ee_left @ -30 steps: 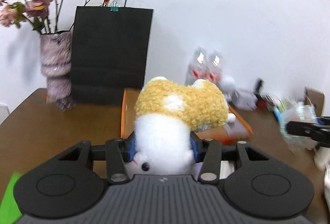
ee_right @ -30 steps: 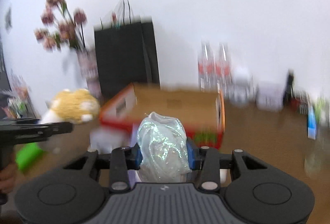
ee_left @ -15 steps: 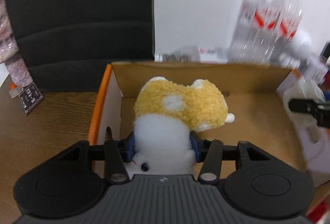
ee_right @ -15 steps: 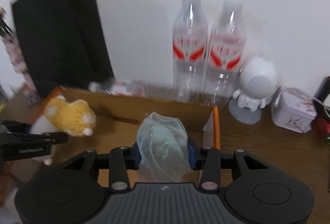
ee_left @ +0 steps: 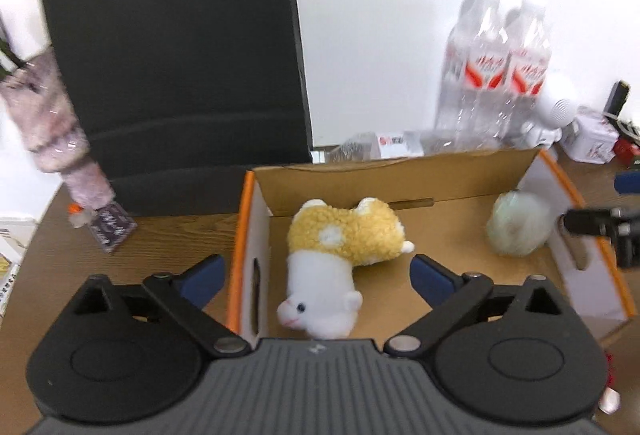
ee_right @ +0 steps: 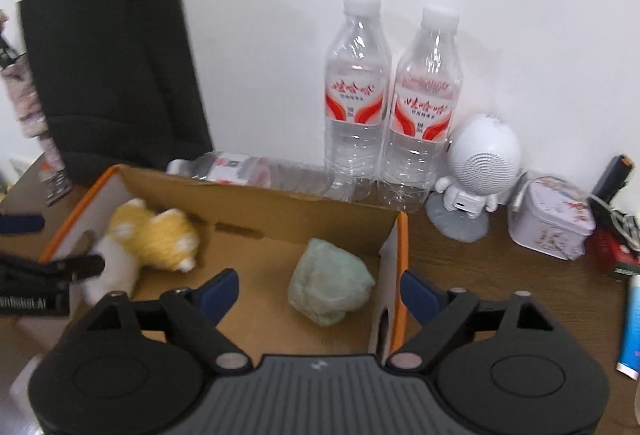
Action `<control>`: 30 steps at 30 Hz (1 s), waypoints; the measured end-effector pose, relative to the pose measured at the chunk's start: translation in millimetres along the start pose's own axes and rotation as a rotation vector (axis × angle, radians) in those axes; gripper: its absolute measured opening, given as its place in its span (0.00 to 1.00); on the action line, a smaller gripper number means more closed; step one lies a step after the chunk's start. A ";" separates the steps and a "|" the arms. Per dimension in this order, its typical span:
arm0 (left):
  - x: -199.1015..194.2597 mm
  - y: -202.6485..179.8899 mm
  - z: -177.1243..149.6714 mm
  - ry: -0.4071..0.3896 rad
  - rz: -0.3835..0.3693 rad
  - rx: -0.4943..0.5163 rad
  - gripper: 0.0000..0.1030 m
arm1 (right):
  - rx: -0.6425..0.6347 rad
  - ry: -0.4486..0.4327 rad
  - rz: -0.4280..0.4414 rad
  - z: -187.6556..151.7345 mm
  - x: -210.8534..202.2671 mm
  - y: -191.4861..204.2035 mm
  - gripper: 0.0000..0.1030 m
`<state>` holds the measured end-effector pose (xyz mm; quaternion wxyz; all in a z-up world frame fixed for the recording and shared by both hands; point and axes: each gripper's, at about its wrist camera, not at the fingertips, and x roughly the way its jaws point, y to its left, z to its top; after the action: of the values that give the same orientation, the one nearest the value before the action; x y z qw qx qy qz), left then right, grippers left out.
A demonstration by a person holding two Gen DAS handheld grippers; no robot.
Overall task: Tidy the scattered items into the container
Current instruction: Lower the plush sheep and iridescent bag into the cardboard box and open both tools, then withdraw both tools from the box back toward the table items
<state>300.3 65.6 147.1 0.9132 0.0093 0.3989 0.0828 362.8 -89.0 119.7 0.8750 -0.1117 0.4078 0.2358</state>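
Note:
An open cardboard box [ee_left: 400,175] with orange edges stands on the wooden table; it also shows in the right wrist view [ee_right: 256,195]. A yellow and white plush toy [ee_left: 340,251] lies inside at the left, also seen in the right wrist view [ee_right: 156,239]. A pale green crumpled bag [ee_right: 328,287] lies inside at the right, also in the left wrist view [ee_left: 516,231]. My left gripper [ee_left: 316,275] is open above the plush. My right gripper [ee_right: 320,291] is open above the bag. Both are empty.
A black paper bag [ee_left: 176,47] and a vase [ee_left: 52,139] stand behind the box at the left. Two water bottles [ee_right: 392,107], a lying bottle [ee_right: 260,171], a white robot speaker [ee_right: 480,171] and a tin [ee_right: 552,223] are at the back right.
Both grippers opened and let go: the plush and the green bag now lie on the box floor. Both grippers have drawn back a little.

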 end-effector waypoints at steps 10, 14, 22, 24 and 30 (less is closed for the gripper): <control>-121.1 5.3 -120.8 -0.186 -0.144 -0.105 1.00 | 0.116 -0.087 0.083 -95.1 -109.7 22.6 0.95; -112.3 6.8 -209.1 -0.086 -0.309 -0.161 1.00 | 0.185 -0.154 0.140 -187.7 -119.4 42.2 1.00; -135.5 0.6 -305.5 -0.107 -0.102 -0.193 1.00 | 0.173 -0.146 0.071 -313.2 -114.6 77.0 1.00; -139.5 -2.8 -309.4 -0.125 -0.059 -0.149 1.00 | 0.135 -0.163 0.028 -320.8 -121.1 85.9 1.00; -127.7 -8.7 -318.6 -0.104 -0.019 -0.078 1.00 | 0.100 -0.155 -0.018 -332.8 -127.3 99.9 1.00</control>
<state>-16.3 21.1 22.1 0.9330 -0.0258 0.3476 0.0891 21.7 -172.7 3.1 0.9105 -0.0529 0.3491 0.2152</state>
